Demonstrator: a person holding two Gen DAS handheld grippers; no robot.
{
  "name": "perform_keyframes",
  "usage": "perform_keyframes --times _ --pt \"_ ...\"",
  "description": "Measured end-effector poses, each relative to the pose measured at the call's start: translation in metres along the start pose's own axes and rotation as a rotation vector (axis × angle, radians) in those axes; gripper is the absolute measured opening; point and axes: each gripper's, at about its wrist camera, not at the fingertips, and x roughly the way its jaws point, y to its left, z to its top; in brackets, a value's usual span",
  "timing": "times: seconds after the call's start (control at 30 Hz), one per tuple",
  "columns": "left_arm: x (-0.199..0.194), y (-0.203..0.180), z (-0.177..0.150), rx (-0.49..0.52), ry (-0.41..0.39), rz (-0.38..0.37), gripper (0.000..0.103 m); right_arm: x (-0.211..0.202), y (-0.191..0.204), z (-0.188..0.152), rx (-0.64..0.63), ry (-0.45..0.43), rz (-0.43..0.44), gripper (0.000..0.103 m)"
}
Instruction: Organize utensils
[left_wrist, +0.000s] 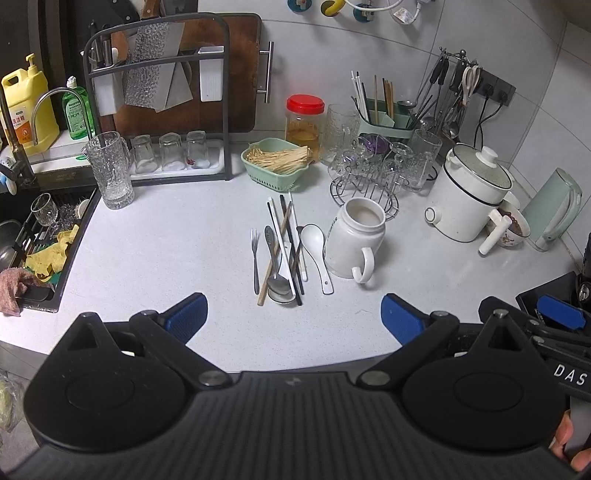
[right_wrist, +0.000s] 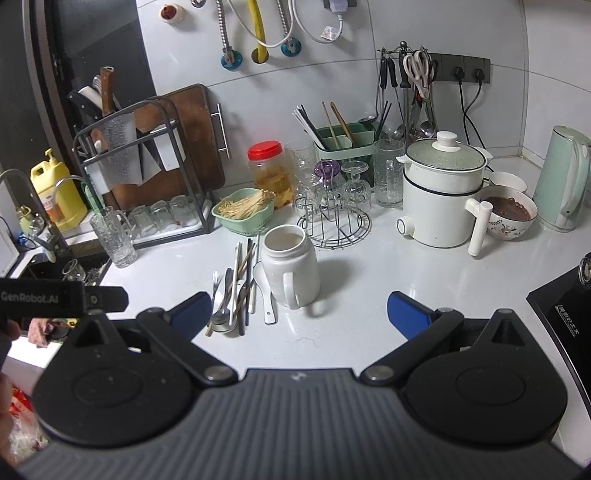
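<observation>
Loose utensils (left_wrist: 282, 254) heaped criss-cross on the counter just left of the white mug (left_wrist: 352, 242), untouched; left gripper (left_wrist: 293, 319) and right gripper (right_wrist: 297, 312) both spread wide, empty, hanging short of the mug. Likely trouble: snagging two overlapped pieces at once, or knocking the mug over with a wide finger.

Left tongs (left_wrist: 293, 319): jaws spread wide, blue pads facing each other, nothing between them, held above the counter (left_wrist: 184, 240) edge. Right tongs (right_wrist: 299, 315): jaws equally wide apart, empty, level with the left unit and just beside it. Fingertips (left_wrist: 569, 443) of a hand grip the right unit's handle.
</observation>
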Motion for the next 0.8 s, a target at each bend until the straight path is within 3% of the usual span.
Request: perform_keyframes --times 0.8 --pt "0.011 0.001 0.0 -0.019 0.012 0.0 0.102 0.008 -0.006 0.0 0.035 0.013 -0.009 0.103"
